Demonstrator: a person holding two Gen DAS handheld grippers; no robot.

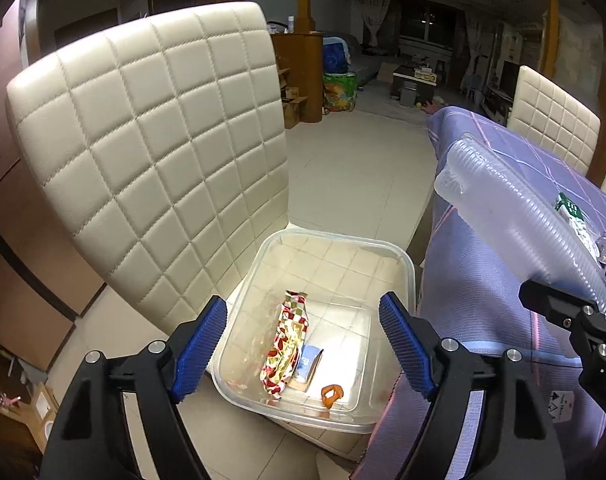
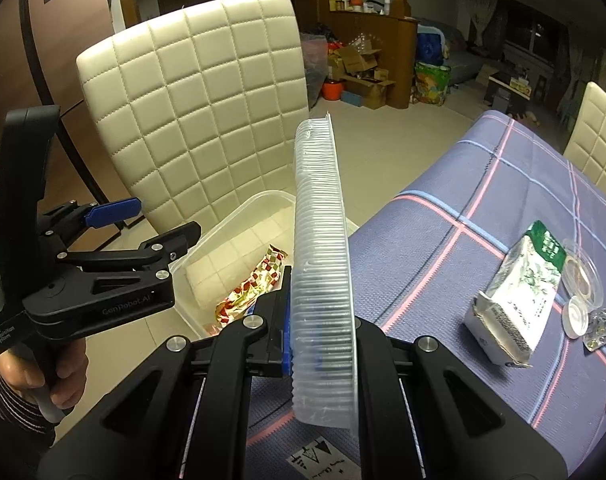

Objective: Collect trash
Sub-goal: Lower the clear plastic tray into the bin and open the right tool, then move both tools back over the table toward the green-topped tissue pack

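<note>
My right gripper (image 2: 323, 344) pinches the ribbed clear plastic tray (image 2: 323, 264) on edge, upright between its fingers, above the purple plaid tablecloth (image 2: 483, 208). My left gripper (image 1: 303, 344) hangs spread wide over the clear plastic bin (image 1: 399, 264) holding a red-patterned wrapper (image 1: 287, 344).

Bin (image 1: 407, 264) on chair seat is open at top; wrapper (image 1: 287, 344), blue packet (image 1: 309, 364) & orange bit (image 1: 331, 394) fill only its near part, far half bare; chair back (image 1: 151, 152) walls off bin's far-left side; table edge w/ purple cloth (image 2: 483, 220) crowds its right side; ribbed clear tray (image 2: 323, 272) held on edge in right gripper (image 2: 323, 344) stands betw. table & bin; left gripper (image 1: 303, 344) hangs spread wide over bin's near end; carton (image 2: 515, 300), small lids beside it take up table's right side.
</note>
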